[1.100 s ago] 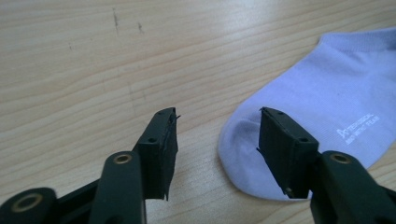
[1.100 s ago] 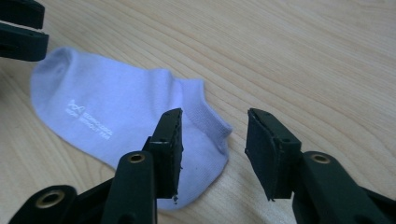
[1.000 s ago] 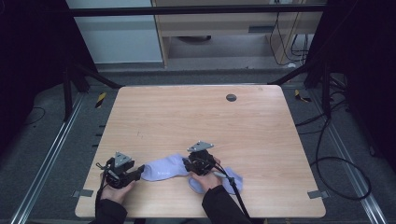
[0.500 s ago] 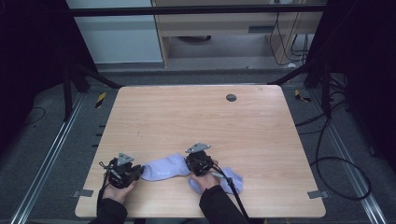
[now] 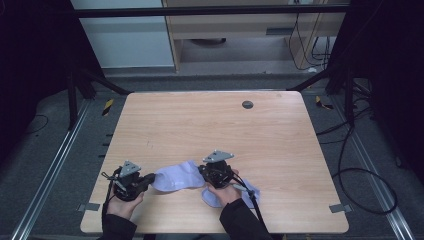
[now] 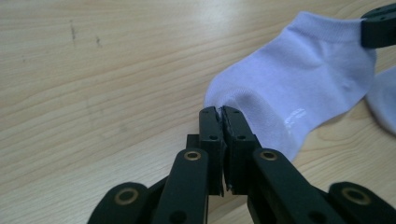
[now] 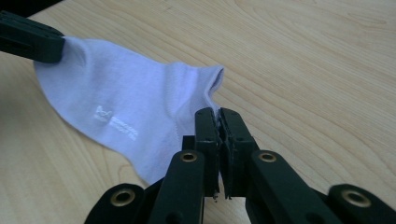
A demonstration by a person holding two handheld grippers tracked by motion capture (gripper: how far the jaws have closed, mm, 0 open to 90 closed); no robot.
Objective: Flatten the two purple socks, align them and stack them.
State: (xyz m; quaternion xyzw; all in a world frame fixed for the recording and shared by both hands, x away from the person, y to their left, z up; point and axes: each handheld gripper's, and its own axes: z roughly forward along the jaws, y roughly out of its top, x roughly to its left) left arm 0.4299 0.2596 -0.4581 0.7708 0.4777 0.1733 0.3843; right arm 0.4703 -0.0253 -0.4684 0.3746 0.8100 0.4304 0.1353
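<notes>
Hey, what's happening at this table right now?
A person at a light wooden table holds a two-jaw gripper in each hand. Both are clamped on one pale lavender ankle sock: the left gripper pinches one end, and the right gripper pinches the other end, near the cuff opening. The sock is stretched between them just above the near edge of the table. A second pale sock lies partly under the right hand.
</notes>
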